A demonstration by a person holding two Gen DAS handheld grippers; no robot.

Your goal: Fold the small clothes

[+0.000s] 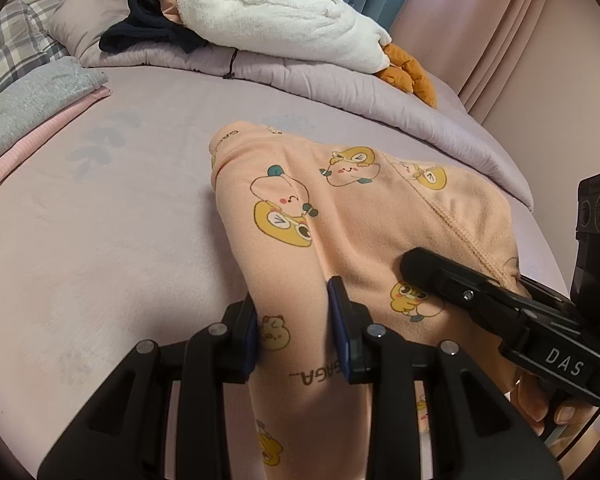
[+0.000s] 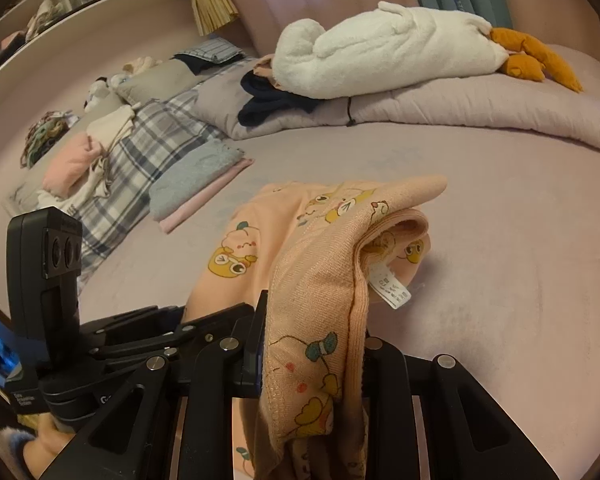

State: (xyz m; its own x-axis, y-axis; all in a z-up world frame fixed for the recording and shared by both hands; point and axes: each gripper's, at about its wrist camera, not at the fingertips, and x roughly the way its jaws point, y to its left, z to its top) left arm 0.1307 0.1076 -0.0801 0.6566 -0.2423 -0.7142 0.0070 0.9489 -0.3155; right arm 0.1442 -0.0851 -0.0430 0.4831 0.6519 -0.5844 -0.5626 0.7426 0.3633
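Observation:
A small peach garment [image 1: 340, 216] printed with yellow cartoon figures lies partly lifted on the lilac bed sheet [image 1: 100, 220]. My left gripper [image 1: 294, 320] is shut on a fold of it near its lower end. My right gripper [image 2: 312, 340] is shut on the garment's ribbed edge [image 2: 320, 280], which drapes over the jaws with a white label [image 2: 392, 288] hanging out. The right gripper also shows in the left wrist view [image 1: 480, 296], resting on the cloth to the right. The left gripper's body shows in the right wrist view [image 2: 140, 340] at the left.
A folded grey and pink stack [image 1: 32, 120] lies at the left of the bed. A white plush goose [image 1: 292, 20] and dark clothes [image 1: 152, 32] rest on the rolled quilt [image 1: 340, 88] at the back. Plaid pillows [image 2: 140, 152] and loose clothes lie by the headboard.

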